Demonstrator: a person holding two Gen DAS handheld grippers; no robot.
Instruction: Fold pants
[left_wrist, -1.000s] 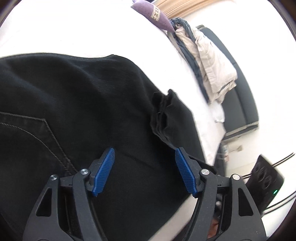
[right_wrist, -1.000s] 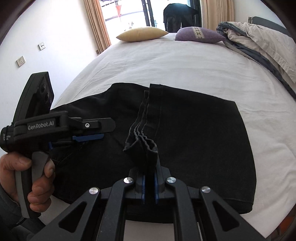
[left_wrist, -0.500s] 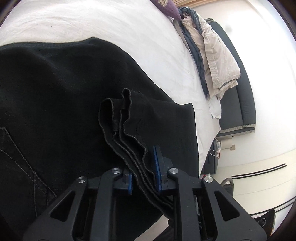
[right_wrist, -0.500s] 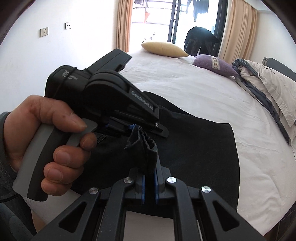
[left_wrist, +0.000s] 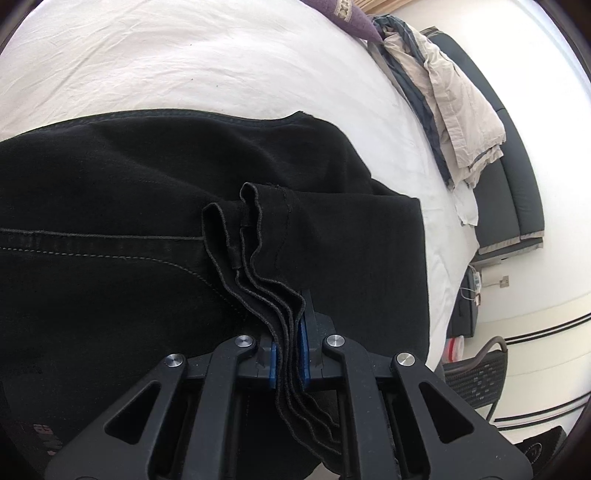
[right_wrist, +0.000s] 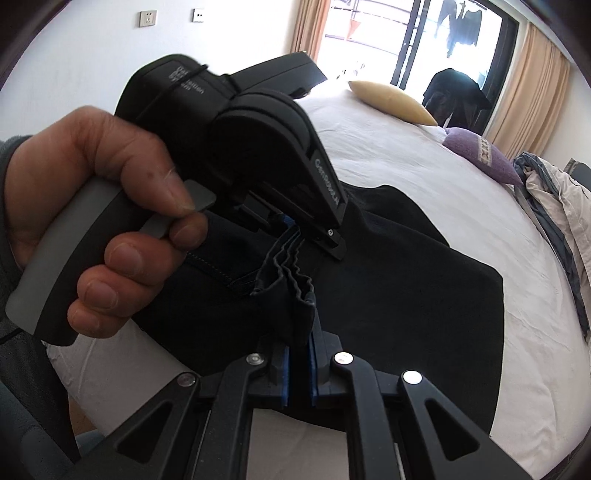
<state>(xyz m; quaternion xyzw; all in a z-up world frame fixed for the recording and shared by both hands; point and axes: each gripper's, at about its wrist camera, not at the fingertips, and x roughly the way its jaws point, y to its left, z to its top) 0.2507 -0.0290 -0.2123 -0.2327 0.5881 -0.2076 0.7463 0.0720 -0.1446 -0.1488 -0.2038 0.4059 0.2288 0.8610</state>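
Room: a bright bedroom; a wide bed with a white sheet (left_wrist: 184, 55) carries the work, a balcony door (right_wrist: 424, 44) behind its far edge.
Pants: black denim pants (left_wrist: 110, 192) lie across the near part of the bed, partly folded, with the stacked hem ends (left_wrist: 255, 229) lifted off them.
Left gripper: the black two-finger left gripper with blue pads (left_wrist: 288, 350) is clamped tight on the hem stack — several layers pinched.
Right gripper: the matching right gripper (right_wrist: 297, 369) is closed on the same bundle, just beside the left.
Risk: an inner layer may slip out if the two pull unevenly, and the fold then lands crooked or drags the lower layers out of line.
Hidden: the waistband end is cut off at the left edge; how many layers each pad truly holds is hard to tell — black on black.
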